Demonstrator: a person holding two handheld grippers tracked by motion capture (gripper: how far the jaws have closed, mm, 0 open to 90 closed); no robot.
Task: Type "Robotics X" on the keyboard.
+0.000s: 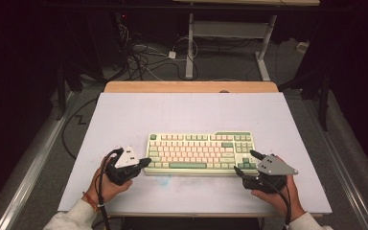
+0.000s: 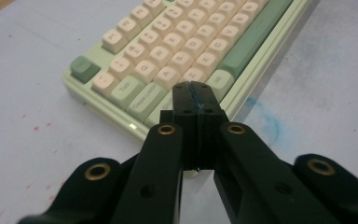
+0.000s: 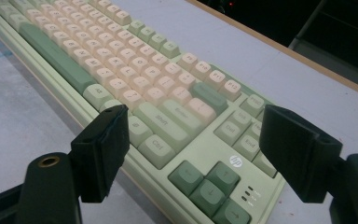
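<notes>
A pale green keyboard [image 1: 201, 148] with cream and green keys lies flat on the middle of the table. My left gripper [image 1: 146, 162] is at its front left corner. In the left gripper view the keyboard [image 2: 177, 42] stretches away, and my left gripper [image 2: 196, 91] is shut with nothing between its jaws, tips just above the bottom-row keys. My right gripper [image 1: 246, 162] is at the keyboard's front right corner. In the right gripper view my right gripper [image 3: 198, 121] stands open, its jaws wide apart over the arrow keys and shift key of the keyboard [image 3: 121, 60], gripping nothing.
The keyboard rests on a pale lilac mat [image 1: 172, 110] covering a wooden table whose far edge [image 1: 191, 86] shows. A faint blue smudge [image 2: 261, 116] marks the mat in front of the keyboard. Cables [image 1: 143, 57] and white desk legs [image 1: 189, 43] stand on the floor beyond.
</notes>
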